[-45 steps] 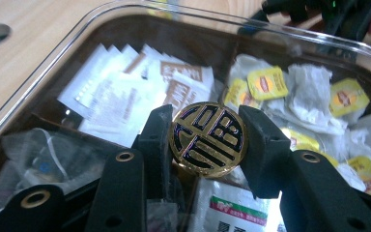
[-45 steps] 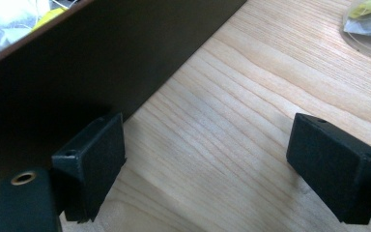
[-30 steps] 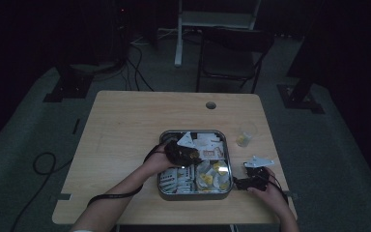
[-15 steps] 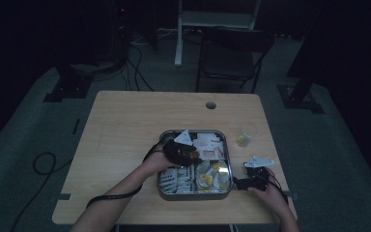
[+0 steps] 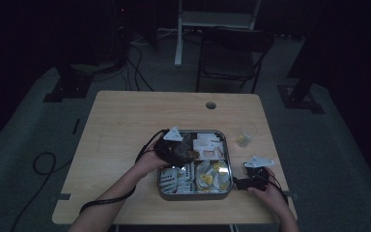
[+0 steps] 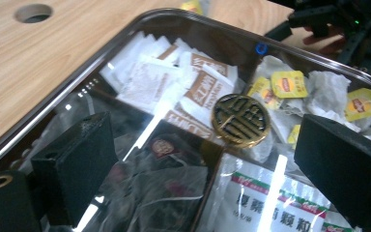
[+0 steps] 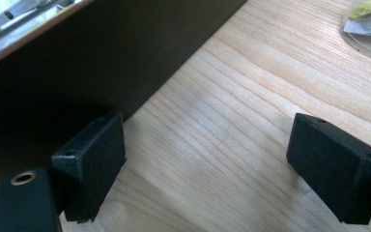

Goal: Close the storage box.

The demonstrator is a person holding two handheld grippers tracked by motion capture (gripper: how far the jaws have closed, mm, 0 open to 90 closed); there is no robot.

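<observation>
The left gripper (image 5: 175, 145) is hanging over the far left part of the tin (image 5: 224, 145), its fingers (image 6: 79, 164) having just been opening and now standing wide with nothing between them. Below them a dark sachet (image 6: 166, 181) is lying in its compartment, and a round brass knob (image 6: 240, 120) is standing at the middle of the dividers. The right gripper (image 5: 251, 180) is resting on the worktop (image 5: 125, 116) just beside the tin's right wall, fingers (image 7: 94, 159) also wide and empty. If the left one is going down for a sachet, its fingers could be catching the knob or a divider, or pinching two sachets at once, since they are lying heaped. With nothing steadying the tin, a snag could be sliding it towards the cup (image 5: 246, 134).
</observation>
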